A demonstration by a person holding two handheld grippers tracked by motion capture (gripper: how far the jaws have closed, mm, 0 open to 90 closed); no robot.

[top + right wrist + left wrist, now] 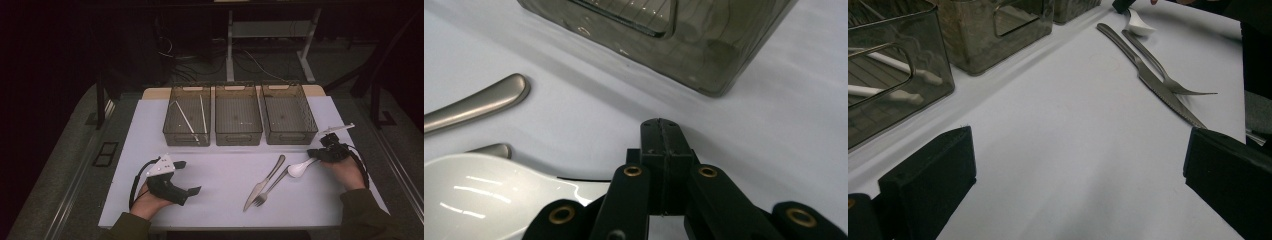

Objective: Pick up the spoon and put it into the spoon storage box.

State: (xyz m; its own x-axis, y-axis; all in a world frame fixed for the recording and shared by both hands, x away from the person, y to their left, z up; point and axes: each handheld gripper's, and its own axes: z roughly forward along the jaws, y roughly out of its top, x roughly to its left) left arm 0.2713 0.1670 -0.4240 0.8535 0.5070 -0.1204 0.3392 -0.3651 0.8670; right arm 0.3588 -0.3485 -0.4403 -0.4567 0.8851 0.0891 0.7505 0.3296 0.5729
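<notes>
A white spoon (298, 169) (484, 195) lies at the table's right, its handle running into my right gripper (314, 154) (664, 127). That gripper's jaws are pressed together, and the handle's end is hidden behind the linkage. A steel knife (262, 185) (1148, 75) and a fork (270, 189) (1160, 70) lie side by side just left of the spoon. At the front left my left gripper (188, 177) (1079, 135) rests with its jaws wide apart, nothing but bare table between them.
Three smoky see-through bins stand in a row at the back: the left bin (172, 131) holds white sticks, while the middle bin (238, 136) and right bin (290, 136) (704, 50) look bare. The white mat (220, 165) covers the table.
</notes>
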